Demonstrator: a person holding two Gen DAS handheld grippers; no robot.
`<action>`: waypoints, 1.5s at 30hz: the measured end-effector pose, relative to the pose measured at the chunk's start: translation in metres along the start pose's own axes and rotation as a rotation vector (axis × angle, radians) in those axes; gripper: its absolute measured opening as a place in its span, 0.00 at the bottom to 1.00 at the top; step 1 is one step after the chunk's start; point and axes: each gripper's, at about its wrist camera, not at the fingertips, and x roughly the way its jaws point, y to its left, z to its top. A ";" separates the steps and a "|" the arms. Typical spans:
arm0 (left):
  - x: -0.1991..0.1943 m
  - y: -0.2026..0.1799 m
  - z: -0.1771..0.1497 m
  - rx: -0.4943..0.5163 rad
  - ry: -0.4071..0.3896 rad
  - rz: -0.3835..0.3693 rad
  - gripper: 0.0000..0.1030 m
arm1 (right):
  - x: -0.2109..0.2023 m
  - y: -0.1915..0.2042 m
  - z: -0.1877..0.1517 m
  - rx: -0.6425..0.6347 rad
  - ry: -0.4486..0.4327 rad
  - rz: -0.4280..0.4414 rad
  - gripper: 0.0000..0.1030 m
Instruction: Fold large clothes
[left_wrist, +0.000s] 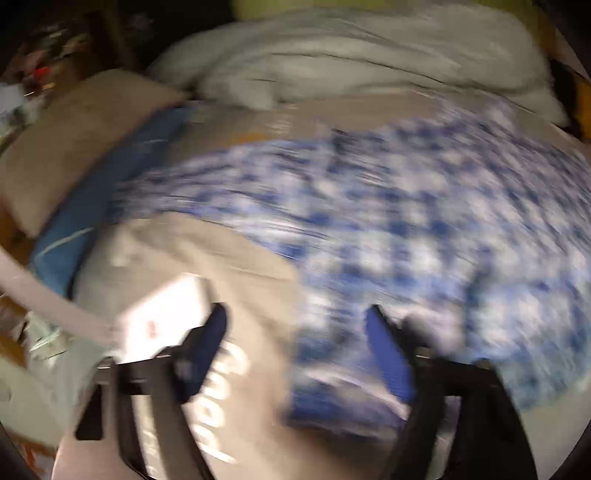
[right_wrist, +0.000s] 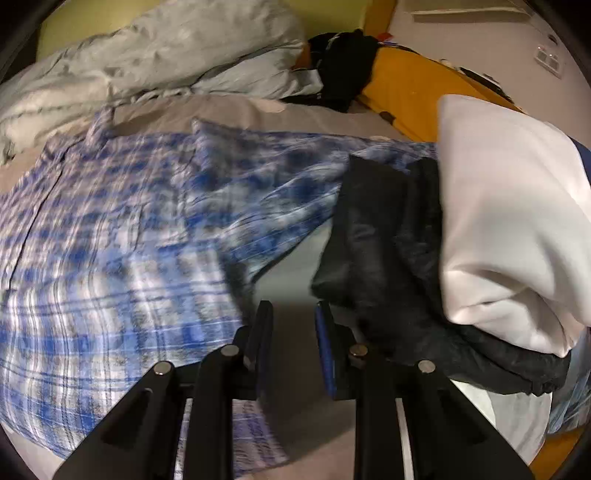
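Blue-and-white plaid woven shirt (right_wrist: 110, 229): spread flat across the grey bed sheet (right_wrist: 229, 110), collar toward the far left, one sleeve (right_wrist: 288, 177) angled out toward the right. Light cotton-like cloth, rumpled, blurred in both views. Unfolded as yet; judged to be at the opening step, the grippers placing themselves at its near hem for a first grasp.

Left gripper (left_wrist: 295, 354): black frame, blue pads, jaws moderately spread over the shirt's edge; nothing seen pinched between them.

Right gripper (right_wrist: 291, 347): jaws narrowed to a small gap, bare sheet visible between them; holds nothing. It stands just beside the shirt's right edge.

Next move, as judged: each gripper needs a firm pinch on hem or side seam before lifting; the right one must shift left onto the cloth.

Surroundings:
- Beige folded garment with white lettering (left_wrist: 207, 280), soft, lying at the shirt's left edge.
- Dark, slightly glossy crumpled garment (right_wrist: 388, 240), right of the sleeve.
- White smooth folded cloth (right_wrist: 509, 221), resting on the dark one.
- Pale grey rumpled duvet (right_wrist: 147, 62), heaped at the far end.
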 end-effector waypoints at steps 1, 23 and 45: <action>0.002 0.010 0.003 -0.035 -0.005 -0.004 0.48 | -0.004 -0.003 0.000 0.008 -0.011 -0.003 0.21; -0.002 -0.059 -0.020 0.215 0.044 -0.119 0.64 | -0.052 0.046 -0.021 -0.141 -0.089 0.169 0.51; -0.021 0.053 0.021 -0.142 -0.105 -0.215 0.59 | -0.029 0.042 -0.023 -0.138 -0.001 0.094 0.51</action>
